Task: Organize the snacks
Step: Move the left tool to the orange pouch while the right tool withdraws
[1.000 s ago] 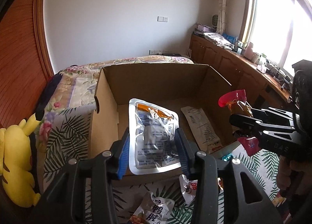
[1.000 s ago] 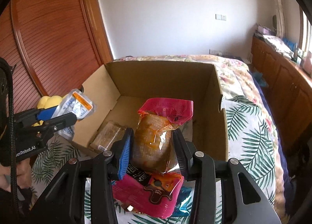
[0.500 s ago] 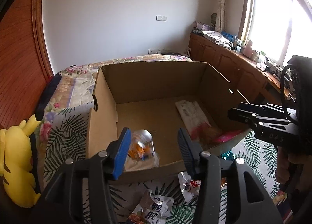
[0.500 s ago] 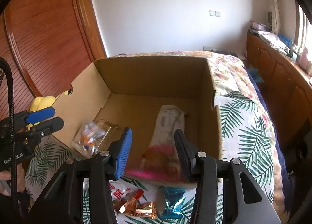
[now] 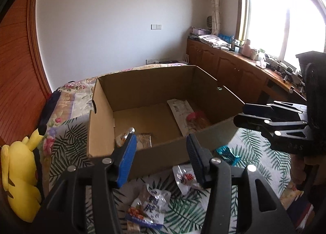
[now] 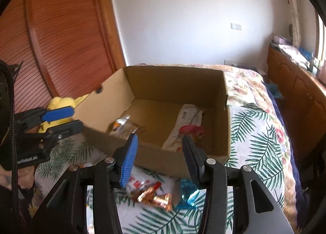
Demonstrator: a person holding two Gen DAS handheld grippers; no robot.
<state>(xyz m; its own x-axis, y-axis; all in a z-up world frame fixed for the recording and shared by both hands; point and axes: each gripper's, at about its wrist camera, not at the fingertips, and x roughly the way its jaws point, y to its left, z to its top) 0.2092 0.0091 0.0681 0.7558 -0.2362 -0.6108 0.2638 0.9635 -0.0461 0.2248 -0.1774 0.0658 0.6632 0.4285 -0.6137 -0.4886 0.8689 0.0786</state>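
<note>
Both the left gripper [image 5: 161, 159] and the right gripper [image 6: 160, 157] hang in front of the cardboard box [image 5: 142, 158], jaws parted, nothing between the pads; the left's jaws have just been opening. Inside the box lie a clear packet [image 6: 122, 125], a long white pouch [image 5: 180, 111] and a red-topped bag [image 6: 191, 130]. Only the left view shows the white packet [image 5: 151, 206] on the leaf-print bedspread [image 5: 67, 140]; only the right view shows a copper wrapper [image 6: 155, 197]
</note>
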